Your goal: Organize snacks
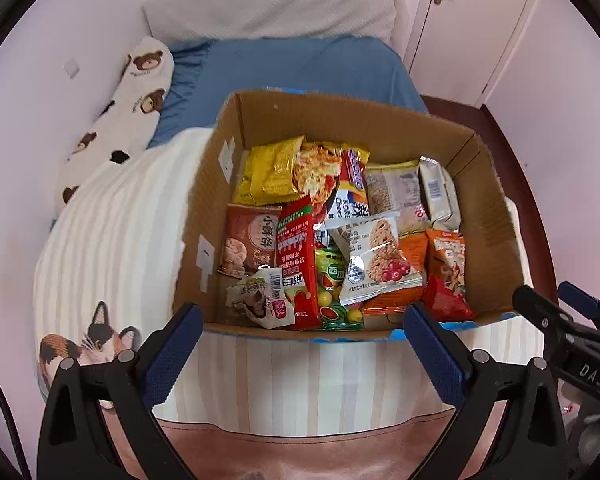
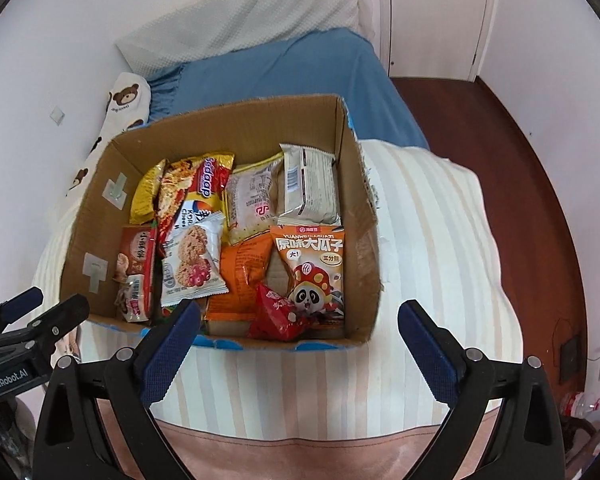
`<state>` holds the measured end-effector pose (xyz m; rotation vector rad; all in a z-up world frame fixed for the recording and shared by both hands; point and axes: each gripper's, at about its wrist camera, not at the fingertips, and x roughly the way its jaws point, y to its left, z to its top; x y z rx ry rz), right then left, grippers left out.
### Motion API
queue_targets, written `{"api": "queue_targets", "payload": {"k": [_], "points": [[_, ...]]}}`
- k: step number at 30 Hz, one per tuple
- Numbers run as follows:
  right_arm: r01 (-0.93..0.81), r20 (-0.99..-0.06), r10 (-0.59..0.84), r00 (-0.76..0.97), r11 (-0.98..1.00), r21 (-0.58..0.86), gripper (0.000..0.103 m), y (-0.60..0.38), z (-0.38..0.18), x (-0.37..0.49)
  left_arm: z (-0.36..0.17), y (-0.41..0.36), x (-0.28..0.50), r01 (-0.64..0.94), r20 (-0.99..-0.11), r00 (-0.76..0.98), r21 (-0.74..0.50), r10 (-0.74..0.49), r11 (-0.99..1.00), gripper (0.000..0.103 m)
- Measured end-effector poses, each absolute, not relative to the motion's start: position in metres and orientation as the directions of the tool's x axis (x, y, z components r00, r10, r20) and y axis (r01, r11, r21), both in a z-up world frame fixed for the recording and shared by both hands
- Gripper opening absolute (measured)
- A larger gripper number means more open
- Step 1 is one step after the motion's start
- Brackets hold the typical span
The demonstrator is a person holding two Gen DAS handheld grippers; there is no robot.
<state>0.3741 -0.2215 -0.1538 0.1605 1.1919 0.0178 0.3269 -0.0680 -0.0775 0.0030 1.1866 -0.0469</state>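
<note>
Spread wide at the bottom of the left wrist view, left gripper (image 1: 302,344), blue pads apart, nothing between them, hovering just short of the near wall of the cardboard box (image 1: 496,216). Same posture for the right gripper (image 2: 298,344) at the bottom of the right wrist view: jaws gaping, empty, its left pad over the box's near edge. Lettering "DAS" on the black tool at the lower right edge of the left view, "GenRobot.AI" on the one at the lower left edge of the right view. Filling the box at frame center, a jumble of snacks: white oat-cookie packet (image 1: 376,260) with red berries pictured, lying on top at middle; orange bag (image 2: 240,280) beneath it; sunflower-seed bag (image 2: 310,276) printed "YUANWEIDAGUAZI" with a panda in a mushroom hat, lower right of the box in the right view; small red pouch (image 2: 278,314) leaning on its lower left corner. Farther back, yellow bag (image 1: 270,174) at upper left, noodle pack (image 2: 196,188) reading "sedaap" in part, pale wrapper with a barcode (image 2: 308,184) at upper right. Brown biscuit pack (image 1: 250,242) with Chinese characters against the left wall, tall red packet (image 1: 298,256) beside it. Box resting on a cream striped blanket (image 2: 428,248); blue sheet (image 1: 300,64) beyond; bear-print pillow (image 1: 128,108) at upper left.
</note>
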Motion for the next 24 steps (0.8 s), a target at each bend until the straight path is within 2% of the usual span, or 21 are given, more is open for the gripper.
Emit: {"api": "queue_targets", "payload": {"k": [15,24], "points": [[0.033,-0.834,0.11,0.54,0.988,0.152,0.102,-0.224,-0.06,0.274,0.005,-0.07,0.233,0.06,-0.842,0.533,-0.052,-0.076,0.997,0.103],[0.031,-0.773,0.095,0.627,0.989,0.147,0.103,-0.228,-0.006,0.205,0.049,-0.071,0.173,0.085,-0.787,0.612,-0.023,-0.071,0.996,0.103]]}}
